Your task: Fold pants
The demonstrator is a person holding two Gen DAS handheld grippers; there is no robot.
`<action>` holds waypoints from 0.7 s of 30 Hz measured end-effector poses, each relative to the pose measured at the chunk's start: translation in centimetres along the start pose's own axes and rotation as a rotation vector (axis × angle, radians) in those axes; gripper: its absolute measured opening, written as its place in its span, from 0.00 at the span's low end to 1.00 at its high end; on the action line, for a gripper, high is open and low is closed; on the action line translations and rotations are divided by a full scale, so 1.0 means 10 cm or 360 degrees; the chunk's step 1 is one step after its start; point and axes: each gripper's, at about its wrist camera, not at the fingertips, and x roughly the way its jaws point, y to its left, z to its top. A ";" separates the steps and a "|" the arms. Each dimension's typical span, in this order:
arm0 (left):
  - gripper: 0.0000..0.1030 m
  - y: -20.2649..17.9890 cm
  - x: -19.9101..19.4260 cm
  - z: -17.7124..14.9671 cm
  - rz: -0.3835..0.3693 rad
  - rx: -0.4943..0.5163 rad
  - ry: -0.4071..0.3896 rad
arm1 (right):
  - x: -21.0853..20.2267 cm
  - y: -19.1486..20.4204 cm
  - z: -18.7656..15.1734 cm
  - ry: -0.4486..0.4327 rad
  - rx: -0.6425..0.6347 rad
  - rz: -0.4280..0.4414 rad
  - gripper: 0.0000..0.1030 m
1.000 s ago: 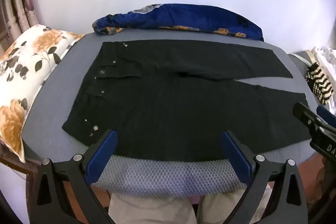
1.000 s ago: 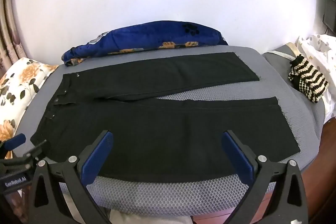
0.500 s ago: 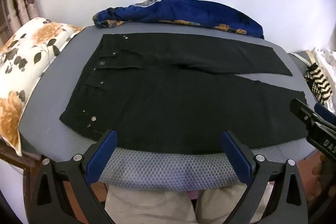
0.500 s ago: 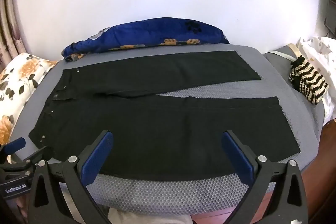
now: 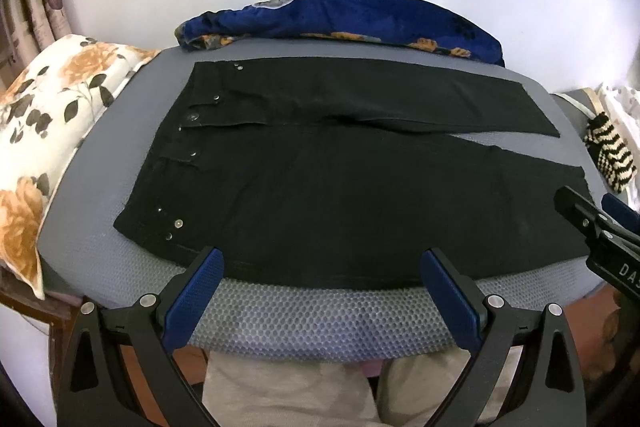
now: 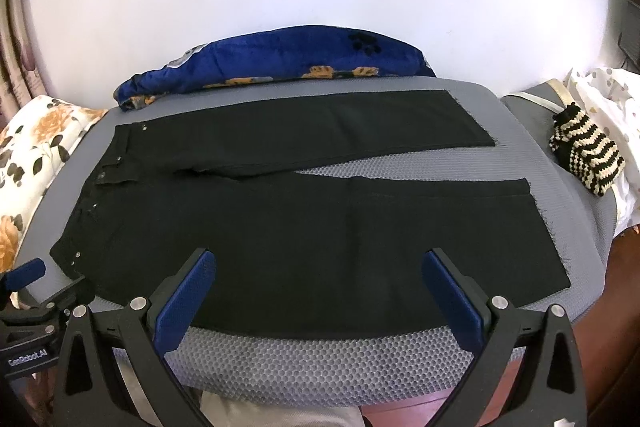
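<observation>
Black pants are seen spread flat on a grey mesh-covered surface, waistband to the left and both legs running to the right, the far leg angled slightly away from the near one so that a wedge of mesh is exposed between the hems. The left tongs are held released, jaws spread wide, above the near edge of the pants close to the waist end; nothing is gripped. The right tongs are likewise held released over the near leg, with no fabric between the jaws. A blue floral blanket is bunched along the far edge of the surface, a floral pillow lies at the left, and a striped black-and-cream knitted item rests at the right. Beige-trousered legs of a person are visible below the near edge.
</observation>
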 end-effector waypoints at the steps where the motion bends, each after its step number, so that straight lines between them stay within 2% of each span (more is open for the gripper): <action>1: 0.95 0.00 0.00 0.00 -0.0001 0.0003 -0.0005 | 0.01 0.00 0.00 0.0004 0.0001 0.0004 1.00; 13: 0.95 0.03 0.10 0.03 0.0037 -0.0021 0.0048 | 0.08 -0.02 0.02 0.0034 0.0027 -0.0014 1.00; 21: 0.95 0.03 0.11 0.03 0.0048 -0.0015 0.0036 | 0.11 -0.04 -0.01 0.0055 0.0041 -0.0014 1.00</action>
